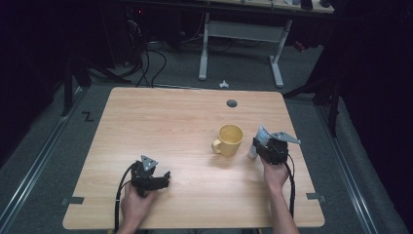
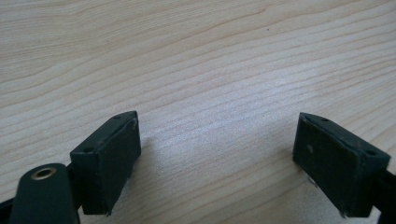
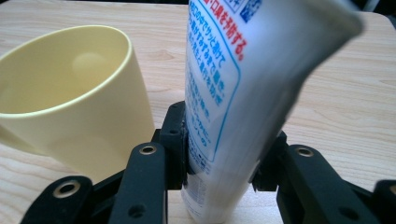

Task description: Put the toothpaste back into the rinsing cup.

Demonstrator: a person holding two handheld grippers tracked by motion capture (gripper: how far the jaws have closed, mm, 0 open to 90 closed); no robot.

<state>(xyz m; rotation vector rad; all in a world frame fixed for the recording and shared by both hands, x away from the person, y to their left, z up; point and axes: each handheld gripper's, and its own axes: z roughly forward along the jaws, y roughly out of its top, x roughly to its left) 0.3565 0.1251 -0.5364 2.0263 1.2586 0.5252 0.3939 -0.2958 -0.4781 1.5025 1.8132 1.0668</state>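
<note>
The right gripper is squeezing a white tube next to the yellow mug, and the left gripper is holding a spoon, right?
Not quite. The left gripper holds nothing: the left gripper view shows its jaws apart over bare wood. The right gripper does squeeze the white printed tube beside the yellow mug.

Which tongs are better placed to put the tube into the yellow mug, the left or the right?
Right. The right tongs are already shut on the tube, just beside the yellow mug. The left tongs are open, empty and farther away.
</note>
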